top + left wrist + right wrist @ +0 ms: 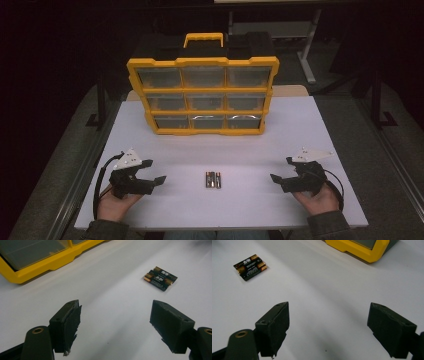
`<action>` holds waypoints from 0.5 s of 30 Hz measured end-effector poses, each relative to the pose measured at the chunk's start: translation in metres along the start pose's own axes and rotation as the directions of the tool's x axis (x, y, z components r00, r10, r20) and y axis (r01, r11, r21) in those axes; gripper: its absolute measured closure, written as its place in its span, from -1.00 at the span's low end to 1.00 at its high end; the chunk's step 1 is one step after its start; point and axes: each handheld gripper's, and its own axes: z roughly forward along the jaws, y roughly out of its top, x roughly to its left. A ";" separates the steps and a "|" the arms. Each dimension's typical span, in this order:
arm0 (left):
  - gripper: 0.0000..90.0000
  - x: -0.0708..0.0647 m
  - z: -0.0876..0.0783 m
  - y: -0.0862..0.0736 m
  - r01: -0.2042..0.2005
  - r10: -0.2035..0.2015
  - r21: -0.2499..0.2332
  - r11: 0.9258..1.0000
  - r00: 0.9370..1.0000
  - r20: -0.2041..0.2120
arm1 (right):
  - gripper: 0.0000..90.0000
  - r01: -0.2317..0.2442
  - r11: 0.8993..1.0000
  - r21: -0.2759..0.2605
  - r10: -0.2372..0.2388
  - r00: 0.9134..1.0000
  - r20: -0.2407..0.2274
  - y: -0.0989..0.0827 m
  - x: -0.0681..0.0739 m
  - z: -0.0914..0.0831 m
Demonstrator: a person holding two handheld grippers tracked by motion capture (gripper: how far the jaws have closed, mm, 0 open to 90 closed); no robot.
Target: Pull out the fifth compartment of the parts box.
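A small pack of batteries (pixel 213 179) lies on the white table (pixel 210 150), near its front edge and midway between my two grippers. In the left gripper view the batteries (pixel 160 278) lie ahead and to the right; in the right gripper view the batteries (pixel 250 267) lie ahead and to the left. My left gripper (pixel 153 171) rests at the table's front left, jaws wide apart with nothing between them. My right gripper (pixel 281 169) rests at the front right, open and empty too. Both left (pixel 115 322) and right (pixel 328 326) look down on bare table.
A yellow organiser case (pixel 202 95) with clear drawers in three rows and a yellow handle stands upright at the back middle of the table. Its yellow frame (pixel 37 267) shows at the left gripper view's upper left, and its corner (pixel 364 248) at the right gripper view's top.
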 end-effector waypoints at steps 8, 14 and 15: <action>-0.45 -0.003 0.001 0.008 0.007 -0.006 -0.018 1.000 0.999 0.052 | -0.62 0.012 1.000 -0.007 -0.012 1.000 0.006 0.001 0.000 -0.003; -0.36 -0.001 0.003 0.020 0.012 -0.007 -0.040 0.999 0.993 0.118 | -0.62 0.021 1.000 -0.009 -0.021 1.000 0.010 0.003 0.000 -0.004; -0.36 0.000 0.005 0.022 0.021 -0.016 -0.034 0.999 0.991 0.134 | -0.62 0.022 1.000 -0.008 -0.021 1.000 0.007 0.003 0.001 -0.004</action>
